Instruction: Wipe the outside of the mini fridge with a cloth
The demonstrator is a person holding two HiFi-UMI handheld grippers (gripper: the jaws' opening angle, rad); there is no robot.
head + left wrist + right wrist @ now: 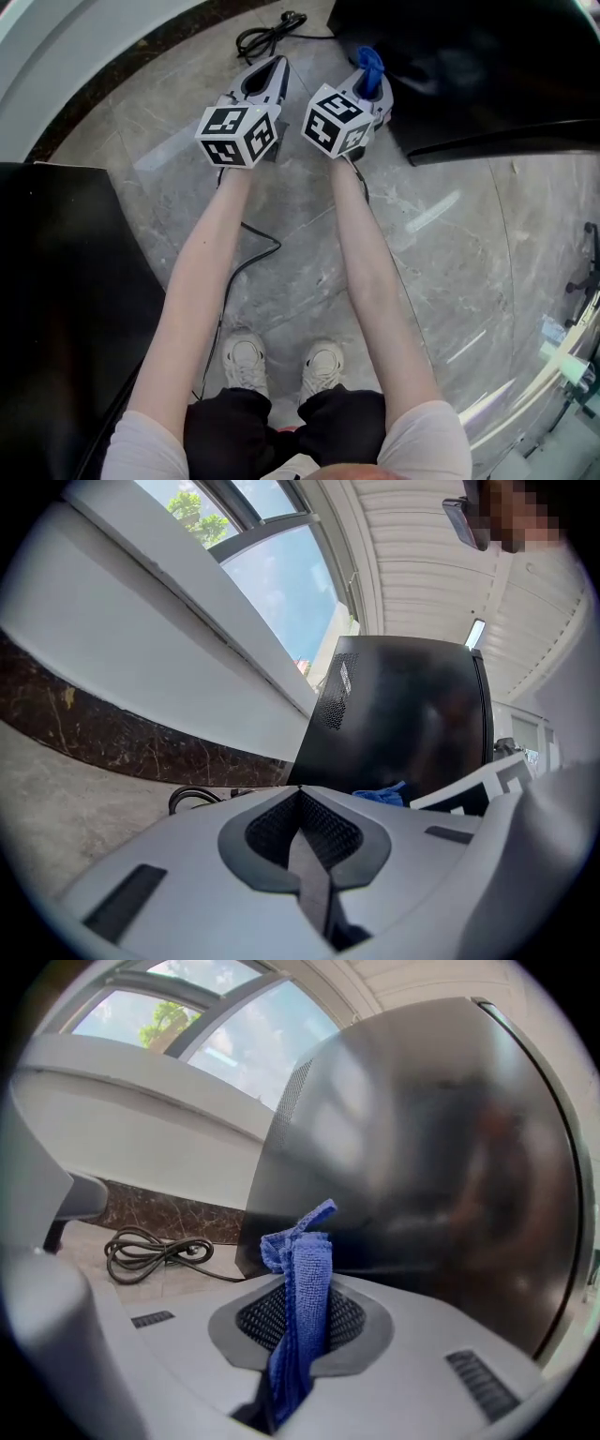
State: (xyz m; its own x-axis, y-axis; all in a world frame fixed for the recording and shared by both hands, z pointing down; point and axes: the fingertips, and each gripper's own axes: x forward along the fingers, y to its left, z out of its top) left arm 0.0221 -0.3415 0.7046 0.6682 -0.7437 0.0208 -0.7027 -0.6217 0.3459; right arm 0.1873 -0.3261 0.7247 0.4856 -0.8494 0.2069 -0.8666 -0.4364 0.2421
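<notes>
The black mini fridge (469, 66) stands on the floor at the upper right of the head view; its glossy side (422, 1147) fills the right gripper view and it shows ahead in the left gripper view (403, 714). My right gripper (368, 80) is shut on a folded blue cloth (298, 1307) that sticks up from the jaws (370, 64), a short way from the fridge's side. My left gripper (267, 80) is held beside it, shut with nothing between its jaws (302, 855).
A coiled black power cord (270, 36) lies on the marble floor by the fridge (150, 1251). A second cable (246, 262) runs past the person's feet. A black cabinet (56, 309) stands at the left. A white window ledge (141, 639) runs along the wall.
</notes>
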